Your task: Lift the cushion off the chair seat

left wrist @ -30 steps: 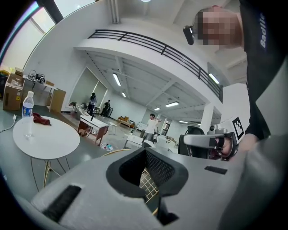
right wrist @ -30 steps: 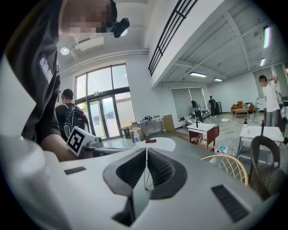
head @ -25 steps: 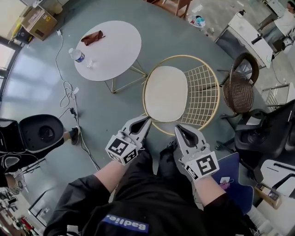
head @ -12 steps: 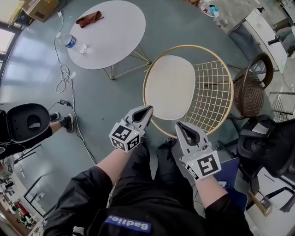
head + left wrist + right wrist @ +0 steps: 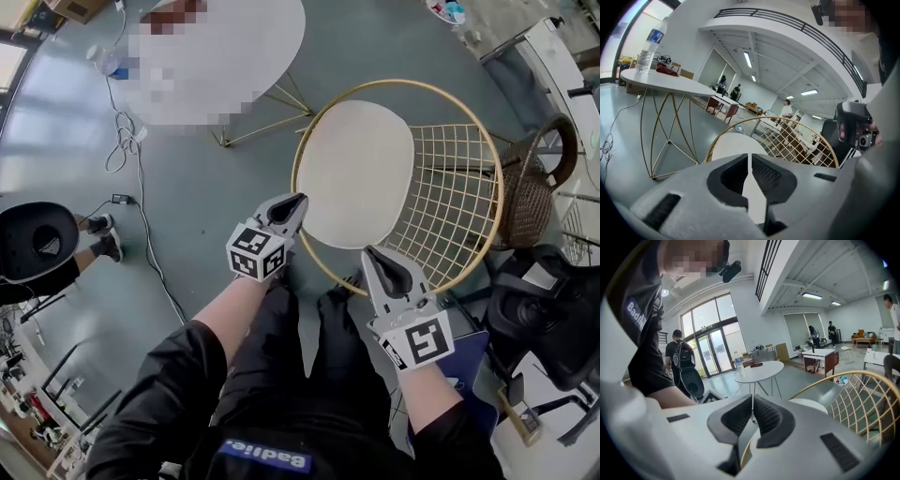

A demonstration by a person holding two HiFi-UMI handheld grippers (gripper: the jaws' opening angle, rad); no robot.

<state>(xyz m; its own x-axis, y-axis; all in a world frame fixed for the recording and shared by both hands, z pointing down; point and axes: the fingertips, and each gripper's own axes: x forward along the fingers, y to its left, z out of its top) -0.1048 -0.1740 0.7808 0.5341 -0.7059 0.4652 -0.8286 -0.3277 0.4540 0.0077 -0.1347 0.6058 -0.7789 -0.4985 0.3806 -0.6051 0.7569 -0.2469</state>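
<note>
Cushion (image 5: 354, 173) lay flat on chair (image 5: 448, 192) seat, on the side away from chair's wire back, long axis running away from person. Left claw (image 5: 300, 199) pinched closed, empty, at chair's near-left rim, tip beside cushion edge. Right claw (image 5: 367, 252) likewise closed, empty, at chair's near rim. Cushion lay ahead of both; left judged slightly nearer.

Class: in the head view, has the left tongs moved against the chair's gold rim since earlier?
Yes: the left tongs has advanced along the gold rim, tip now crossing toward the cushion.
</note>
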